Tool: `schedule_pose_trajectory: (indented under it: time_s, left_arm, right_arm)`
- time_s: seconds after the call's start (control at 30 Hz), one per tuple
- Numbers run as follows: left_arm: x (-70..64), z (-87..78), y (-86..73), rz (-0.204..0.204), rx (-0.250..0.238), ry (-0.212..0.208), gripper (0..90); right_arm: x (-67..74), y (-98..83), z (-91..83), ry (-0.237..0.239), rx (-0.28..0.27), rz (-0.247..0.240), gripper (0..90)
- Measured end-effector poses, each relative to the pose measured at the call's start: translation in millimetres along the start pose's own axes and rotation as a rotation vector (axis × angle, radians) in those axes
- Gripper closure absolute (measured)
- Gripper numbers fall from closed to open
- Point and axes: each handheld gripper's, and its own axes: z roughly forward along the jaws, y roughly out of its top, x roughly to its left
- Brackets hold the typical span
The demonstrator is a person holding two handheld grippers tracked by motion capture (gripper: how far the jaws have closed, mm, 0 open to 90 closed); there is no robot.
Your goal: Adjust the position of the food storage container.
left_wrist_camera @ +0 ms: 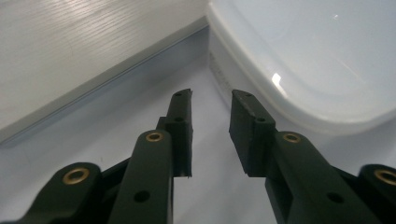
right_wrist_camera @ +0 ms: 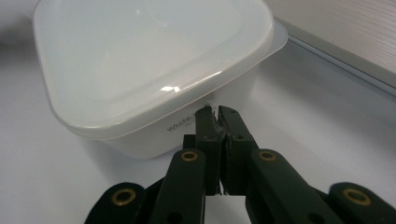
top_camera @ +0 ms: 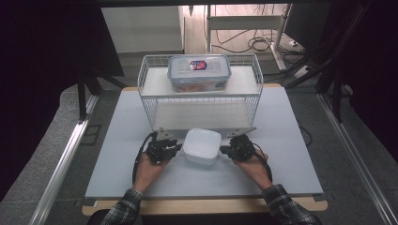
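Observation:
A white square container (top_camera: 202,145) with a frosted lid sits on the white table (top_camera: 122,140), just in front of a wire rack (top_camera: 146,96). My left gripper (top_camera: 176,148) lies at its left side. In the left gripper view the left gripper (left_wrist_camera: 212,95) has its jaws a narrow gap apart with nothing between them, and the container (left_wrist_camera: 317,60) is off to the upper right. My right gripper (top_camera: 226,150) is at the container's right side. In the right gripper view the right gripper (right_wrist_camera: 215,111) is shut, its tips close against the container (right_wrist_camera: 140,60) wall under the lid rim.
A clear box with a blue-rimmed lid (top_camera: 199,72) stands on the rack's top shelf. The rack's lower shelf (left_wrist_camera: 70,46) is bare and lies right behind the container. Table surface extends to both sides and toward the front edge.

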Motion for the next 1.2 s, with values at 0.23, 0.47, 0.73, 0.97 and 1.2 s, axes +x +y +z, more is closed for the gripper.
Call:
schedule_pose_trajectory:
  time_s: [0.23,0.47,0.73,0.97,1.2]
  left_arm:
    - [-4.1,-5.4,-1.9,-0.016,0.034,-0.024,73.2]
    - [-19.7,-13.2,-4.6,0.037,0.064,-0.037,73.2]
    - [-7.4,-35.5,-12.6,0.020,0.016,-0.008,56.2]
    - [-7.2,-52.5,-19.5,-0.002,-0.058,-0.036,30.7]
    - [-14.0,-59.7,-30.8,0.002,-0.073,-0.051,9.9]
  right_arm:
    - [3.0,5.7,7.0,-0.005,0.005,-0.017,87.3]
    - [2.4,2.7,0.5,-0.017,0.000,-0.027,87.7]
    - [5.5,-2.6,-13.9,-0.053,-0.024,-0.073,79.6]
    - [10.7,-10.8,-35.8,-0.099,-0.077,-0.083,58.3]
    - [11.3,-19.4,-46.4,-0.049,-0.123,-0.047,30.3]
